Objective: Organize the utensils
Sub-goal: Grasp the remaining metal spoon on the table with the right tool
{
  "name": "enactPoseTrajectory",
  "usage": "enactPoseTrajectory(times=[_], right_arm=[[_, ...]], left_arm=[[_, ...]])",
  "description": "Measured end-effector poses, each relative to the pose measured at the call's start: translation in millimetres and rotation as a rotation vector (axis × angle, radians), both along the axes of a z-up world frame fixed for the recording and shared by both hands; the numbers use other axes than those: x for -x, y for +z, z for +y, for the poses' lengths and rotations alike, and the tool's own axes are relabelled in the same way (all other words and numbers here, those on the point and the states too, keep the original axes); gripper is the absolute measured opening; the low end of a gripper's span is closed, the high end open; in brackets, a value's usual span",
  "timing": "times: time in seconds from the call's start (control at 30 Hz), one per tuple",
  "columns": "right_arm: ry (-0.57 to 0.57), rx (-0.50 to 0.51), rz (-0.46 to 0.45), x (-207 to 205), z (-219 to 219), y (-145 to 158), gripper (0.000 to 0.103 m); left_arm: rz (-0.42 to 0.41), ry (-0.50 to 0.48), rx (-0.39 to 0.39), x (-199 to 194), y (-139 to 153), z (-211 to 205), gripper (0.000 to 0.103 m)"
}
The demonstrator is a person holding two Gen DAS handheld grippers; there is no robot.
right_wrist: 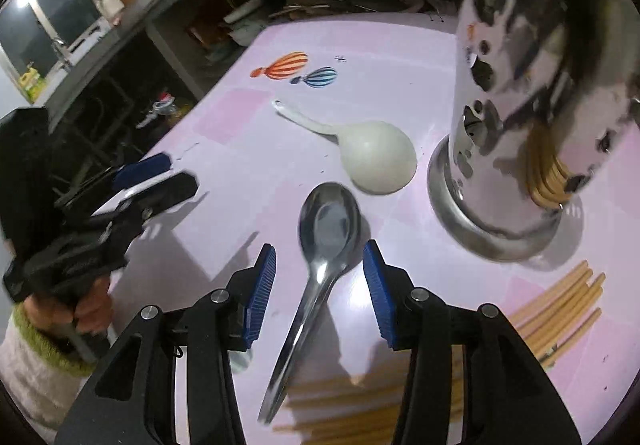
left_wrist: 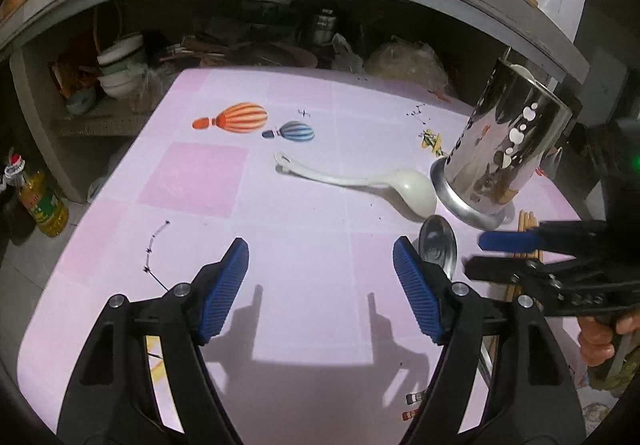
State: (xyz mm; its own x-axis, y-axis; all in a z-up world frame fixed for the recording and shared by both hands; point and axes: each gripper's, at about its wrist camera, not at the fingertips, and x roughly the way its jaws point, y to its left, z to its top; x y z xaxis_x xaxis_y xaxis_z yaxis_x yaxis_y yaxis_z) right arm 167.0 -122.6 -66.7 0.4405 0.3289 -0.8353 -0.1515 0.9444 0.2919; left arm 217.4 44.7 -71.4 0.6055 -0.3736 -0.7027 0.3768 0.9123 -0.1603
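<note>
Right wrist view: right tongs (right_wrist: 319, 277) open, astride the metal spoon (right_wrist: 326, 229) lying on the pink bench (right_wrist: 248, 149), pads not touching it. White ladle (right_wrist: 376, 157) beside the steel utensil holder (right_wrist: 516, 149); chopsticks (right_wrist: 560, 305) nearby. Left tongs (left_wrist: 320, 285) open, empty, above bare bench.

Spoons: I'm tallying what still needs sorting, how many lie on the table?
2: a white spoon beside the holder, a metal spoon just nearer.
</note>
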Motion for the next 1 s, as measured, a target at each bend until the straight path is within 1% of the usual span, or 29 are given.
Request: enactPoseTrajectory(times=[0.2,0.47,0.63,0.77,0.87,1.0], right_arm=[[-0.009,0.056,0.006,-16.5,5.8,-6.4,0.045],[0.015,0.080,0.025,-28.7,10.4,-14.5,0.045],[0.038,0.102,0.034,-27.4,15.5,-19.3,0.044],[0.049,0.114,0.040,-26.3,18.1,-22.7,0.040],[0.056,0.135,0.035,-25.1,20.4,-23.4,0.039],[0.055,0.125,0.031,-24.0,19.3,-22.8,0.039]], left_arm=[[0.026,-0.023,-0.021,-0.8,-12.7,-5.9,0.076],[0.040,-0.018,-0.015,-3.2,-18.0,-3.3,0.078],[0.039,-0.013,-0.011,-5.0,-16.8,0.3,0.078],[0.041,-0.007,-0.012,-6.1,-17.5,2.0,0.078],[0.043,-0.004,-0.012,-6.3,-17.8,3.1,0.078],[0.046,-0.001,-0.016,-6.8,-18.3,3.1,0.078]])
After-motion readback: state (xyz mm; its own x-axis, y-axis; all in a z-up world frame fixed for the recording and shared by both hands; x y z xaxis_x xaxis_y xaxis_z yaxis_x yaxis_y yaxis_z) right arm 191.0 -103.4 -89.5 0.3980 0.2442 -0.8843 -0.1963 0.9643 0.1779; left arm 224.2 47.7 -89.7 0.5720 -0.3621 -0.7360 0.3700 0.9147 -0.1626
